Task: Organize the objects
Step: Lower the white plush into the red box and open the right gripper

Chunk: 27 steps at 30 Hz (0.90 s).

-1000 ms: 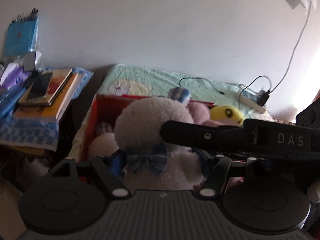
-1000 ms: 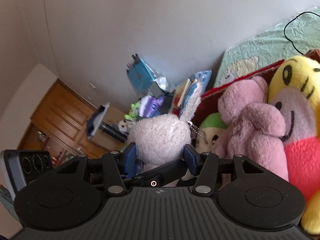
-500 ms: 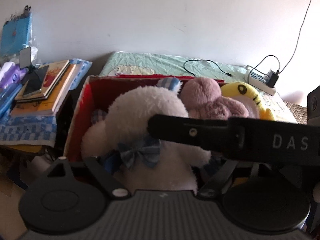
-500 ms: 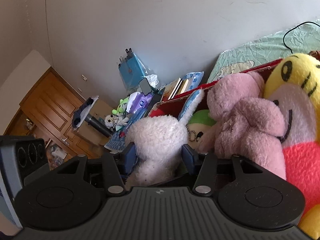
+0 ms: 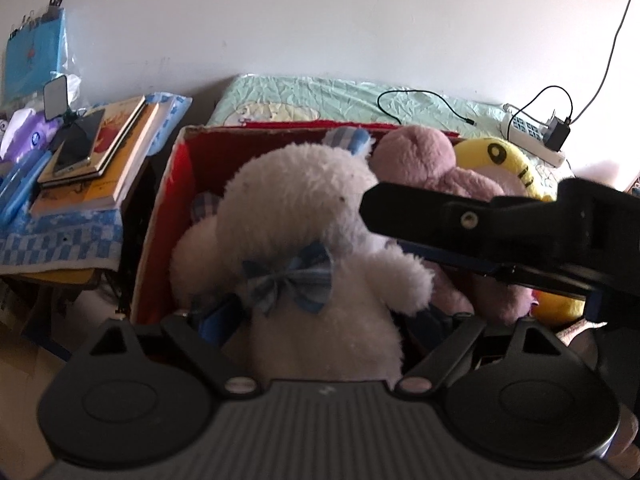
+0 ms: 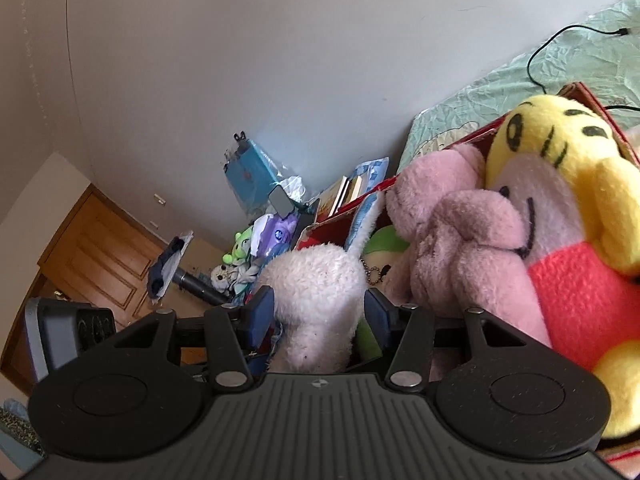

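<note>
red box point(image 5: 168, 216) on the bed; half filled | white plush bunny point(image 5: 320, 248) held over its left end beside the pink plush point(image 5: 436, 168) | left tool point(image 5: 324, 320) clenched on body; right tool point(image 6: 318, 312) around head, contact unclear | lowered upright, then released

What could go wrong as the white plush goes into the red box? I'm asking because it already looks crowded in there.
1. The pink plush and yellow plush fill the right of the red box; pushing the white plush down may lever them over the rim.
2. Both grippers hold it, left and right; uneven release could tip it out.
3. Its bow sits near the left jaws and could snag.
</note>
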### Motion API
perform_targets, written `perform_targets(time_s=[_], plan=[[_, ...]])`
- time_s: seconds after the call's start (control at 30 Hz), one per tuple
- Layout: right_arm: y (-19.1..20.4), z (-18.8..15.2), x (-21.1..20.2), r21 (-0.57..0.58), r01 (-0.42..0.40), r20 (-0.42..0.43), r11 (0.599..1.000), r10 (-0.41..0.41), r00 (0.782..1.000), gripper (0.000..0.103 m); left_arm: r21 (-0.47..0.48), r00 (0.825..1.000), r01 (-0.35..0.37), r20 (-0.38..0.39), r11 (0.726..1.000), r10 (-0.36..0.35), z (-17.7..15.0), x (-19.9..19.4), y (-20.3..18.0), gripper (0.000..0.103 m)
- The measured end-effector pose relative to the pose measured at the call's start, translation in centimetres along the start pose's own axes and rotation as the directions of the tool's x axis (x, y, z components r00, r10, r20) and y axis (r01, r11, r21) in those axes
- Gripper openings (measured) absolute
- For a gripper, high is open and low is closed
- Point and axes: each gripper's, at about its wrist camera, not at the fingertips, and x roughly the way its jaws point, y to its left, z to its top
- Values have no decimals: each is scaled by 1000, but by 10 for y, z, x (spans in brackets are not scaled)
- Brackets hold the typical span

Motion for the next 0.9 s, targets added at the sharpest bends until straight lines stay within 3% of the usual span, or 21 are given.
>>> perform_targets(time_s=[0.33,0.9], plan=[[5,-8,-3,-19,52,13,998,-52,999,53,21,999,-21,-38,1000,22,-7,2,-8,87],[0,-19,-12,25,135,39,990,-136,990,53,17,999,-43,-24,999,43,-10,-1,-13,87]])
